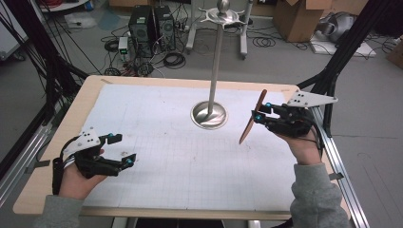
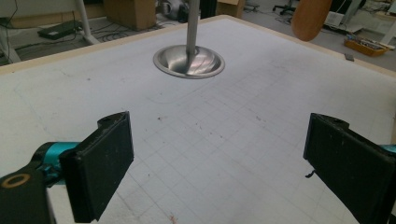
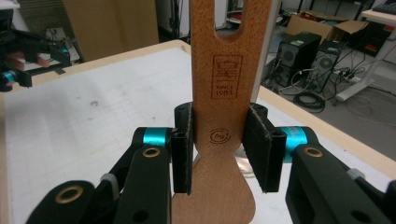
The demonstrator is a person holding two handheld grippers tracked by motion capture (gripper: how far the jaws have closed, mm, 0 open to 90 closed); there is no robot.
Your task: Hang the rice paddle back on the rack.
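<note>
A wooden slotted spatula (image 1: 248,128) hangs tilted above the table's right side, and my right gripper (image 1: 262,111) is shut on it. In the right gripper view the jaws clamp the spatula (image 3: 227,70) at its narrow neck, slot end pointing away, and the right gripper (image 3: 219,140) is centred on it. A metal stand (image 1: 209,115) with a round base, a tall pole and hooked arms at its top rises from the table's middle. My left gripper (image 1: 123,149) hovers low at the front left, open and holding nothing (image 2: 219,158). Its view shows the stand base (image 2: 189,61) and the spatula's rounded end (image 2: 310,16).
A white gridded mat (image 1: 157,142) covers the wooden table (image 1: 28,199). Black frame struts (image 1: 342,52) stand at both sides. Beyond the far edge, computer towers (image 1: 152,26), cables and cardboard boxes (image 1: 297,19) sit on the floor.
</note>
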